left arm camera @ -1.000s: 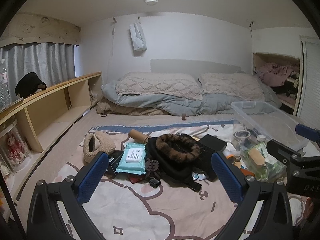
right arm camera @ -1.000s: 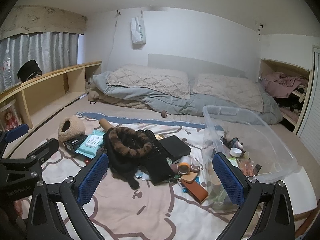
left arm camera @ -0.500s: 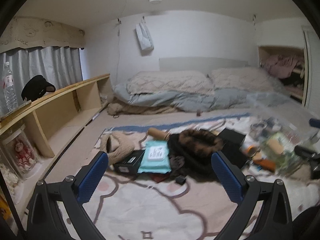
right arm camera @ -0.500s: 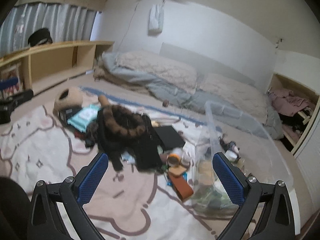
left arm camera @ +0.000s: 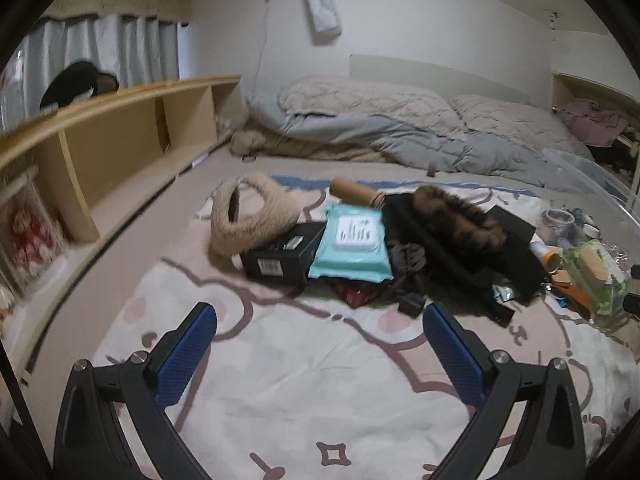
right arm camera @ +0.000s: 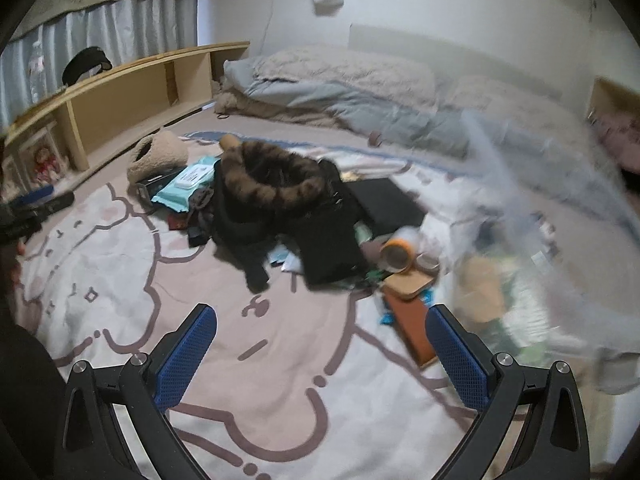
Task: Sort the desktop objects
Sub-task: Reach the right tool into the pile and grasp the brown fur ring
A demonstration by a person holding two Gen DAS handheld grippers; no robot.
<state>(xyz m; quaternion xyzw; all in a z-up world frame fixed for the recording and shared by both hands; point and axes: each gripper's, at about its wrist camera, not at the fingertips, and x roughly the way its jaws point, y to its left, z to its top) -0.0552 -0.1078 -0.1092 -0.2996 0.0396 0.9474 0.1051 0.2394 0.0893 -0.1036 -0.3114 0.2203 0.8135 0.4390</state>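
No legible text; labels on wipes pack (left arm camera: 352,246) and black box (left arm camera: 276,258) blurred.

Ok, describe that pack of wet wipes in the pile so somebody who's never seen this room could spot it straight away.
Start at the patterned blanket spread on the floor in front of the bedding, and find the pile of clutter at its far edge. The wet wipes pack lies near the left end of that pile, propped on a black box, between a fluffy beige bag and a fur-trimmed black garment. It is the only turquoise item, with a white flip lid.

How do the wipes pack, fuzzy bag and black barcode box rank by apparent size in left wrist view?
1. Fuzzy bag
2. Wipes pack
3. Black barcode box, partly covered by both, so its rank is unsure.
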